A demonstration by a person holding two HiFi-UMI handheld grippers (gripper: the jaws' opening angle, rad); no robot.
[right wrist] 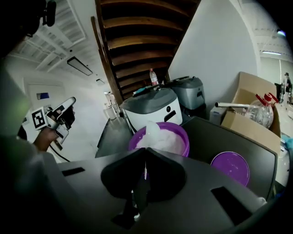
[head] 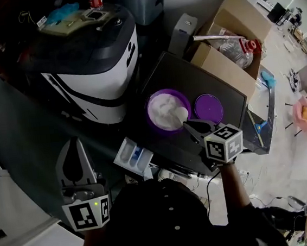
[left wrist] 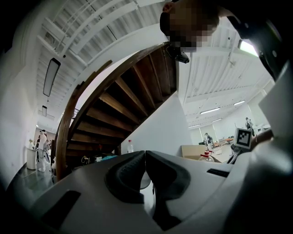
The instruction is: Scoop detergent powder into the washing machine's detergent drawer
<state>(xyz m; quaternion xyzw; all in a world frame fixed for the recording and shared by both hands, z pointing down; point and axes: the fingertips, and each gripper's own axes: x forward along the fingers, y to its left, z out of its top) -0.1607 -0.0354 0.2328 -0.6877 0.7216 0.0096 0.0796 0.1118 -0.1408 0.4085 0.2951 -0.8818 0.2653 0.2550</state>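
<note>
Head view first: the right gripper (head: 191,124) reaches over the purple tub (head: 149,120). The white scoop (head: 180,113) sits in the detergent powder (head: 162,110) on the tub's near side. The purple lid (head: 208,108) lies just beside the tub on the dark table (head: 203,79). The detergent drawer (head: 133,156) waits at the table's front edge, apart from the scoop, and I can't tell whether any powder is in it. The left gripper (head: 75,167) hangs off to the side, near nothing.

Left gripper view: its jaws are pressed together with nothing between them, and they aim up toward a wooden staircase (left wrist: 123,105).

Right gripper view: the jaws are pinched tight on the scoop's thin handle, and the bowl pokes up over the heaped powder in the tub.

My read is that this is the loading stage. The lid is off and the scoop is in the powder. Carrying a scoopful across and tipping it into the drawer look not yet done.
</note>
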